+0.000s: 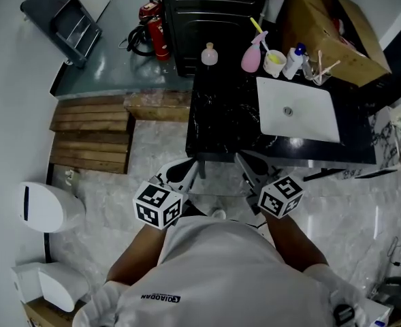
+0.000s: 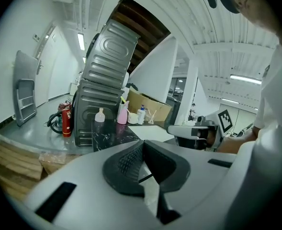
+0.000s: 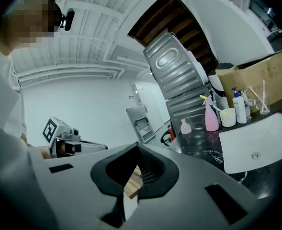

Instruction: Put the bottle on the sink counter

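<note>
Black marble sink counter (image 1: 220,114), with a white basin (image 1: 316,122) set in its right half.

**Head view.** I stand at the near side. The left gripper (image 1: 186,174) and right gripper (image 1: 250,171) sit side by side just short of the near edge, both aimed at the counter, and neither carries anything. A small pale-pink bottle (image 1: 209,54) stands upright at the far left of the counter, just beside a dark ribbed metal case (image 1: 214,16). I take it for the task's bottle, which would mean it is already on the counter, but I cannot rule out the others. To its right along the far edge are a pink spray bottle (image 1: 253,56), a cup (image 1: 275,64) and a blue-capped white bottle (image 1: 295,61), then a cardboard box (image 1: 336,33). On the floor to the left are a fire extinguisher (image 1: 158,38) and wooden pallets (image 1: 91,131), with a toilet (image 1: 47,206) at near left.

**Left gripper view.** The claw is pinched together with nothing between the pads. The bottle is far ahead, well apart from it.

**Right gripper view.** Same here: the claw is closed and empty, with the counter row far ahead to the right.

**Obstacles.** Bare marble lies between me and the bottle. The metal case crowds its left side and the spray bottle stands near on its right, so I would reach in from the near side.
</note>
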A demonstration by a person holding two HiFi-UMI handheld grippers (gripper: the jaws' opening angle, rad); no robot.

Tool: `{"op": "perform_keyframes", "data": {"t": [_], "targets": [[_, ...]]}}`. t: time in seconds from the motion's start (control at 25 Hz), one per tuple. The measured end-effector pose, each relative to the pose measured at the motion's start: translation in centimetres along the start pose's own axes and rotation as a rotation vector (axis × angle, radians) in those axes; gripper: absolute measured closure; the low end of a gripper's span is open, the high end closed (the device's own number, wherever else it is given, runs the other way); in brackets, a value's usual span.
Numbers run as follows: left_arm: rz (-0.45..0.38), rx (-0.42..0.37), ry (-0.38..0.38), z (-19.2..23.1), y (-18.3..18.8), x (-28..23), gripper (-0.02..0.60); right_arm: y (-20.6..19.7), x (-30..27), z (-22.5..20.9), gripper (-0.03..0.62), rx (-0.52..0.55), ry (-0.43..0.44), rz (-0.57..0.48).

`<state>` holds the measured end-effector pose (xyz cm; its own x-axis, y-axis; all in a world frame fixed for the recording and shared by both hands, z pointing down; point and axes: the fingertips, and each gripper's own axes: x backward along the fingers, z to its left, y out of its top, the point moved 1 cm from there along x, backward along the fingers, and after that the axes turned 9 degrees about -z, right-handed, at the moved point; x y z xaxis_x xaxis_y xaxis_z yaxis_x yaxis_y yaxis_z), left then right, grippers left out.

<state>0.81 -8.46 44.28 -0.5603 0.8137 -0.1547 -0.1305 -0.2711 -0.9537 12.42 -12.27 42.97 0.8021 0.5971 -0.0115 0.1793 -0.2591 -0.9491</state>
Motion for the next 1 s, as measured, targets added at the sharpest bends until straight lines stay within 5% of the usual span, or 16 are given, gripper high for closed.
{"op": "perform_keyframes", "data": {"t": [1.0], "targets": [[0.015, -0.062, -0.033, 1.4, 0.9, 1.2, 0.568, -0.3, 0.1, 2.3, 0.554, 0.011, -0.068, -0.014]]}}
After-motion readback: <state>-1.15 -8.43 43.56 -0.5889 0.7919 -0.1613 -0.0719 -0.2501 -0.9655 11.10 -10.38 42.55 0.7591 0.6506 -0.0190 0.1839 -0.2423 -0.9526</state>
